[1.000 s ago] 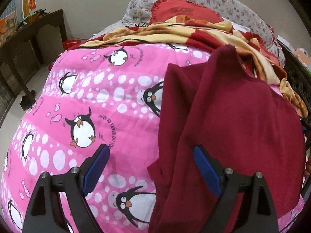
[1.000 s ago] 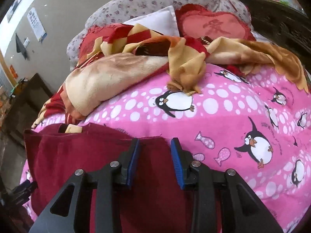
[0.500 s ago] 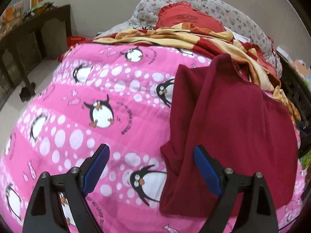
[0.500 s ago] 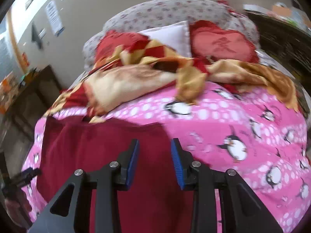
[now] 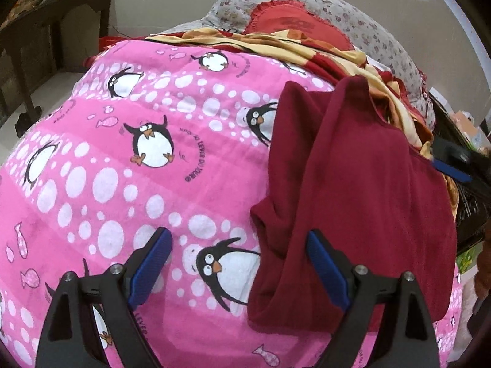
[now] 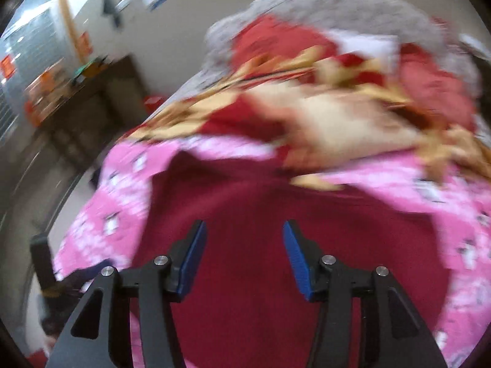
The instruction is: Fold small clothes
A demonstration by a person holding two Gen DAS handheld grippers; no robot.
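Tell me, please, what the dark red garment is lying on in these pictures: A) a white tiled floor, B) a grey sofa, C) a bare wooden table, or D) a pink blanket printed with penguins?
D: the dark red garment is spread on the pink penguin blanket, which shows around it.

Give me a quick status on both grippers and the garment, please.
Left gripper open, empty. Right gripper opening, nothing between its pads. Maroon garment flat on penguin blanket, one side folded over. Nothing in the way.
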